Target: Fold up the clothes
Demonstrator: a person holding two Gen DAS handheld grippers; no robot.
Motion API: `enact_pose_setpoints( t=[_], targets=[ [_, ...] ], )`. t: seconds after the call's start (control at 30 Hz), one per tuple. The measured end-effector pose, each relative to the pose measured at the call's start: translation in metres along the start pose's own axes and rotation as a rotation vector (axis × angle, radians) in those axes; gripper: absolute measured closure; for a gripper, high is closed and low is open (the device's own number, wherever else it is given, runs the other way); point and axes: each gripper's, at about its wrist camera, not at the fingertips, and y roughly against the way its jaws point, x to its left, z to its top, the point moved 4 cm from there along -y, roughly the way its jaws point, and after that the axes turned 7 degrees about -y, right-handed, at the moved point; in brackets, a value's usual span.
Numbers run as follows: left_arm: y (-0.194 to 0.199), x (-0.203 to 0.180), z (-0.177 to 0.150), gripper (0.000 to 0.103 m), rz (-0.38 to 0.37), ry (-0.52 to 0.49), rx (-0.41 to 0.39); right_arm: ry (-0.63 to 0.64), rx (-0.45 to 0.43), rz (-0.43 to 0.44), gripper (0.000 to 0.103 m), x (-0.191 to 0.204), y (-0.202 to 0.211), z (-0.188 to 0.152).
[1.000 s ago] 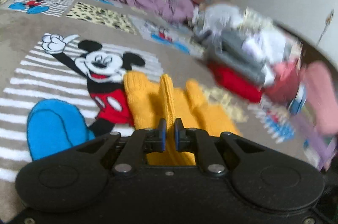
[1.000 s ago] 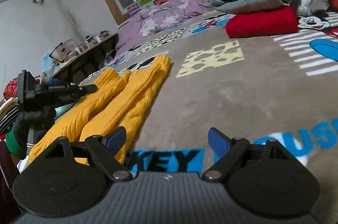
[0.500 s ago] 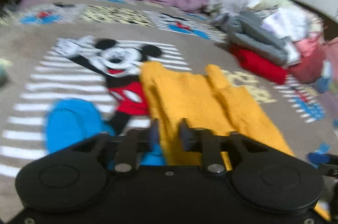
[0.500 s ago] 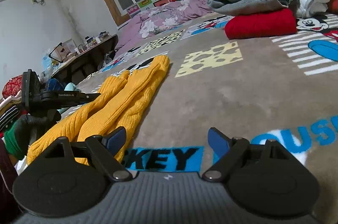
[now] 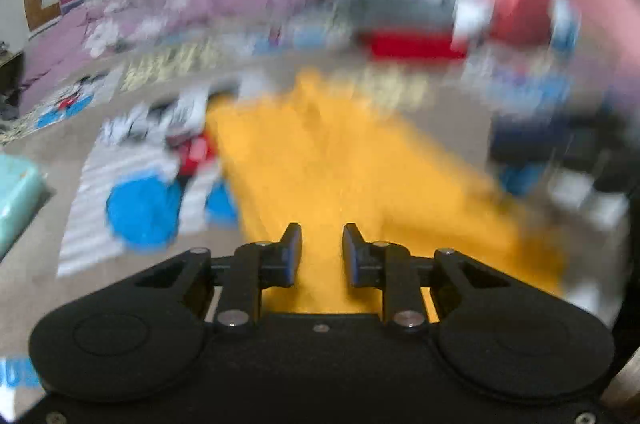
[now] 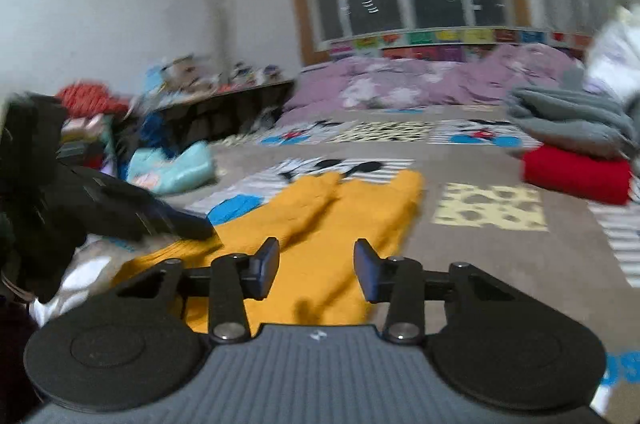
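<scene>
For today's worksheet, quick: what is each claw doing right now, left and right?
Left claw: open, just been closing, holding nothing, over the yellow garment.
Right claw: open, just been closing, holding nothing.

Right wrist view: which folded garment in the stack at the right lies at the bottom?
The red garment lies lowest, flat on the blanket; the grey garment rests on top of it.

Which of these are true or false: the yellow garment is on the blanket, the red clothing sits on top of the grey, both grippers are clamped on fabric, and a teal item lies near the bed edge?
1. The yellow garment lies on the cartoon blanket. True.
2. The red folded clothing sits on top of the grey clothing. False: grey lies on red.
3. Both the left gripper and right gripper clamp fabric. False: their jaws stand apart, pressing nothing.
4. A teal item lies near the blanket's edge. True.
</scene>
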Motion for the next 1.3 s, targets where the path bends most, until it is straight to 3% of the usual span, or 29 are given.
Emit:
enact_pose_setpoints(
  t=[0.07,0.17,0.27,0.37,0.43,0.53,0.77,0.97,1.07,1.2,1.3],
  targets=[
    [-0.007,0.002,-0.011,0.081,-0.009,0.032,0.007,0.020,0.099,-0.003,0.062,0.007,-0.021,-0.010],
    [0.002,0.007,-0.010,0.081,-0.008,0.078,-0.017,0.080,0.172,-0.039,0.062,0.014,-0.036,-0.026],
    [0.006,0.008,-0.011,0.081,-0.005,0.130,-0.049,0.088,0.183,-0.061,0.062,0.018,-0.033,-0.020],
    [0.002,0.002,-0.012,0.081,0.014,0.090,-0.020,0.100,0.144,-0.062,0.062,0.028,-0.020,-0.012],
    [0.026,0.000,-0.007,0.080,0.050,0.073,-0.084,0.124,0.111,-0.072,0.058,0.035,-0.005,-0.008],
    [0.056,-0.004,-0.002,0.063,0.092,0.040,-0.158,0.210,0.103,-0.107,0.053,0.039,0.014,-0.011],
    [0.085,-0.036,-0.021,0.056,0.246,-0.291,-0.085,0.365,0.143,-0.139,0.046,0.049,0.045,-0.034],
    [0.090,-0.058,-0.048,0.043,0.253,-0.559,0.017,0.506,0.204,-0.130,0.044,0.065,0.055,-0.055],
    [0.082,-0.072,-0.064,0.042,0.246,-0.700,0.074,0.594,0.251,-0.147,0.043,0.070,0.052,-0.070],
    [0.062,-0.080,-0.089,0.042,0.295,-0.852,0.131,0.684,0.291,-0.192,0.038,0.068,0.043,-0.089],
    [0.051,-0.082,-0.099,0.042,0.320,-0.921,0.116,0.744,0.254,-0.206,0.035,0.069,0.035,-0.099]
  ],
)
